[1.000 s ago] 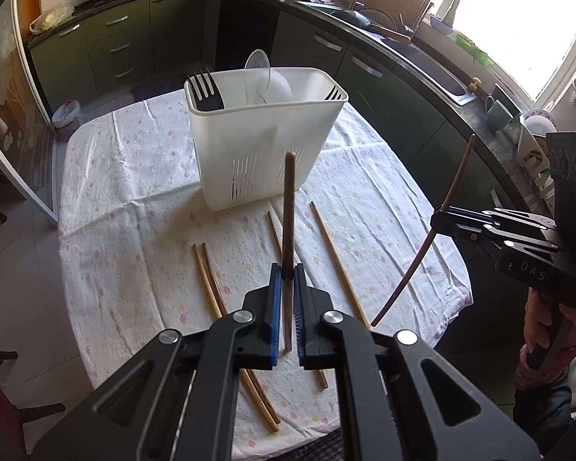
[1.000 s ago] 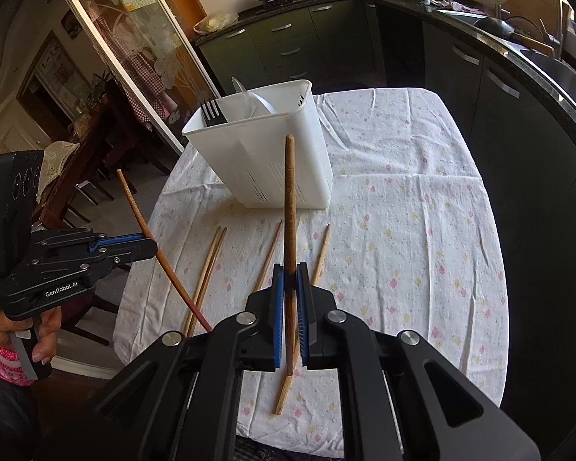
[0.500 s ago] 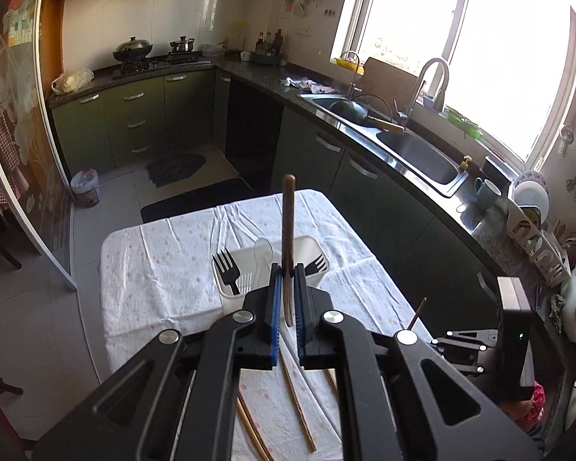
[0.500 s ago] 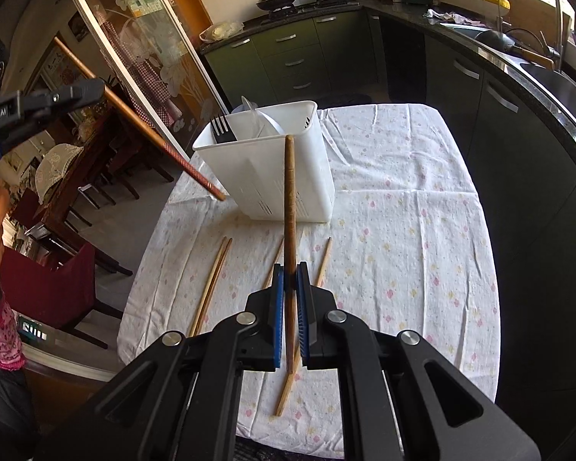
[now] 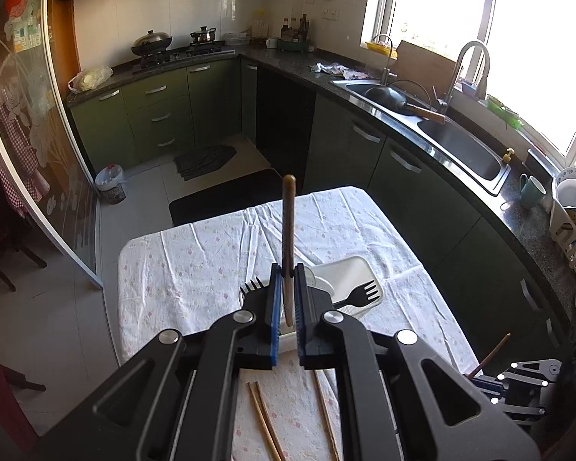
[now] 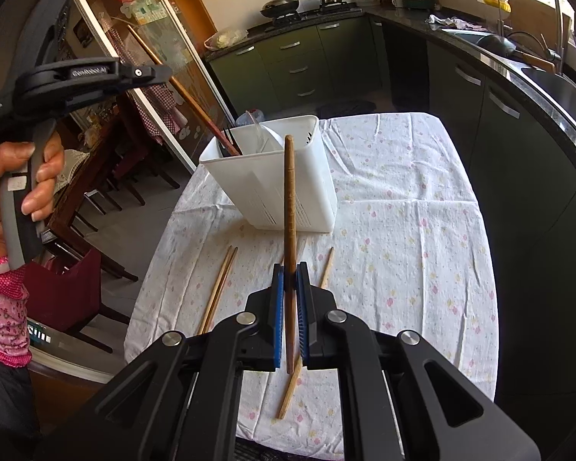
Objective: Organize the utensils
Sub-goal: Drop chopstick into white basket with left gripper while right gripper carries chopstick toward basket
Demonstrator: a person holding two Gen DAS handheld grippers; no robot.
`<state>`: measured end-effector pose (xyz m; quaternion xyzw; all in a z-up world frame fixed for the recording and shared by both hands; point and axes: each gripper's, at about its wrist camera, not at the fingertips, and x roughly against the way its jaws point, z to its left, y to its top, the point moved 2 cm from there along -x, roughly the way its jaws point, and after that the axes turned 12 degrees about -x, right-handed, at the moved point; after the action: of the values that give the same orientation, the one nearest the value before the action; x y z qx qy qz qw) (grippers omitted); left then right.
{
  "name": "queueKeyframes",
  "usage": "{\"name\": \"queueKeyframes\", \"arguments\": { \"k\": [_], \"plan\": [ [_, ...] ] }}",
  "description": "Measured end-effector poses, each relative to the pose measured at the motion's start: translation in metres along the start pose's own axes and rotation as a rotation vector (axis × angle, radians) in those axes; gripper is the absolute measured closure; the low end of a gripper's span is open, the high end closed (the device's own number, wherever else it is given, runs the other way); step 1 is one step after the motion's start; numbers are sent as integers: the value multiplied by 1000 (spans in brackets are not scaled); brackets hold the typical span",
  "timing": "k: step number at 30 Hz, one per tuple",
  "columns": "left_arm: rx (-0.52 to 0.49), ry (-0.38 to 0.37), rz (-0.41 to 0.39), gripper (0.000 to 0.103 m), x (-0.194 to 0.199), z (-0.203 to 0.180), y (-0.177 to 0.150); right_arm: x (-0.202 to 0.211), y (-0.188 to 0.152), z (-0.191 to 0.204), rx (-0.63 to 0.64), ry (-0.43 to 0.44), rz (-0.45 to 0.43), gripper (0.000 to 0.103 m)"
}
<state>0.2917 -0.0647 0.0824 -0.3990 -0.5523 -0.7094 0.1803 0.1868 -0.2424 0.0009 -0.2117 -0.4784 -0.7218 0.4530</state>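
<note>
Holding now: my left gripper [image 5: 287, 296] is pinched tight on a dark brown chopstick [image 5: 288, 230].
Left stick: in the right wrist view its low tip dips into the white holder [image 6: 280, 188], beside a black fork [image 5: 359, 295].
Right gripper [image 6: 290, 299]: squeezed tight on another brown chopstick [image 6: 289, 207], which points up in front of the holder.
Table: more light chopsticks [image 6: 219, 288] lie flat on the flowery cloth [image 6: 403, 238], near my right gripper.

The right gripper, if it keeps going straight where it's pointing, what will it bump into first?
Probably the white utensil caddy. The right gripper points its dark chopstick at the caddy's near wall, though depth is unclear.
</note>
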Motion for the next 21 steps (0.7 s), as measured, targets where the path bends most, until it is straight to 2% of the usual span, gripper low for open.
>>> {"name": "queueKeyframes", "arguments": {
  "k": [2,3,4,8,10,15,18,21],
  "plan": [
    [12,-23,38,86,-16,1,-10,9,9,9,10,18,-29,96],
    [21,-37,46,76,-20,3,-14,14,16,14,17,27,-48,96],
    [28,-43,47,70,-22,4,-19,20,24,20,22,37,-73,96],
    [27,-58,16,66,-10,6,-33,42,62,46,40,71,-193,96],
    [28,-62,-13,56,3,7,-38,49,84,57,39,75,-265,96],
    [-19,-36,-75,50,37,3,-56,39,127,72,30,25,-392,96],
    [-35,-42,-49,49,42,2,-72,13,142,72,26,-24,-401,96],
    [-35,-63,10,47,36,3,-88,-21,147,65,9,-56,-340,96]
  ]
}}
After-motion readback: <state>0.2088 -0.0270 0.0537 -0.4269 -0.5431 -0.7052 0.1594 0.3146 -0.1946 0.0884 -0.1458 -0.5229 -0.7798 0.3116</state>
